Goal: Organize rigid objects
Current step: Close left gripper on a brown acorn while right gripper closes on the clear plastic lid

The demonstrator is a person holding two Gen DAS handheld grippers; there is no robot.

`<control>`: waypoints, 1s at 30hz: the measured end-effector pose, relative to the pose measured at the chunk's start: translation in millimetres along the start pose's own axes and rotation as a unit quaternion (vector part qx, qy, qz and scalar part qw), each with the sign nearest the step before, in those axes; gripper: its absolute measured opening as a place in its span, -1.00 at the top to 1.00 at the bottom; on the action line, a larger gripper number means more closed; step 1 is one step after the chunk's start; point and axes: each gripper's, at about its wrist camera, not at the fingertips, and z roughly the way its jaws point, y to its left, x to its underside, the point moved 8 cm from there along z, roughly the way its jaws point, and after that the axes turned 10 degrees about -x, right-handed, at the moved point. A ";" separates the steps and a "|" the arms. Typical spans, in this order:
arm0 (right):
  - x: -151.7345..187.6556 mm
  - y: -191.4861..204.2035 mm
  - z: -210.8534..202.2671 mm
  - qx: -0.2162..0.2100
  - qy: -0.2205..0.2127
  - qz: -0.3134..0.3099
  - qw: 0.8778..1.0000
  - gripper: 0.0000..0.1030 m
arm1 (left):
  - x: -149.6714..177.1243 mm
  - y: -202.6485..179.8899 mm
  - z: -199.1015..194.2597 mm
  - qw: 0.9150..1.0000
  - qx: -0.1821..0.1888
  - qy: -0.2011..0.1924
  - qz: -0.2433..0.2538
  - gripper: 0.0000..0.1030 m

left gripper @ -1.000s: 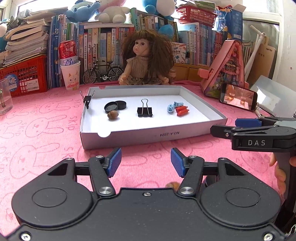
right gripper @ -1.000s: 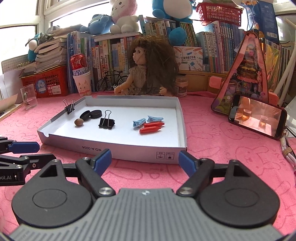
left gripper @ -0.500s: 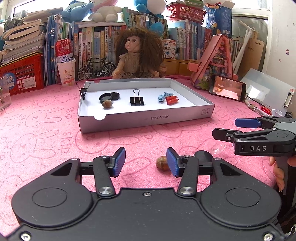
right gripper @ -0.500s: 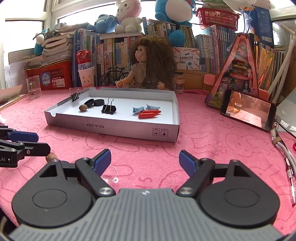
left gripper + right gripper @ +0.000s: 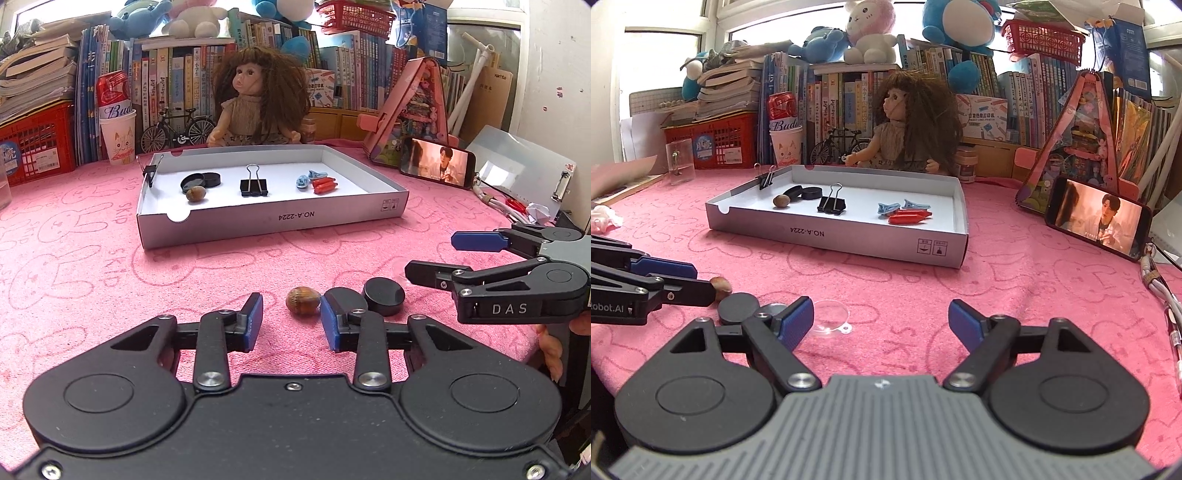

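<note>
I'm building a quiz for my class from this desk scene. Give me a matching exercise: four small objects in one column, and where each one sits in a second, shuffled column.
Objects:
1. brown nut
2. large binder clip
3. red pieces
4. clear lens

Places:
A. middle of the white tray floor
B. on the pink cloth, just ahead of the right tongs
C. on the pink cloth, ahead of the open left tongs
D. in the tray beside the blue clips

Pairs: 1-C, 2-A, 3-D, 4-B
</note>
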 end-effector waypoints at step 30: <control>4.9 7.5 10.0 0.002 0.000 0.010 1.000 -0.03 | 1.4 -7.3 15.0 0.999 -0.032 -0.006 0.002 0.53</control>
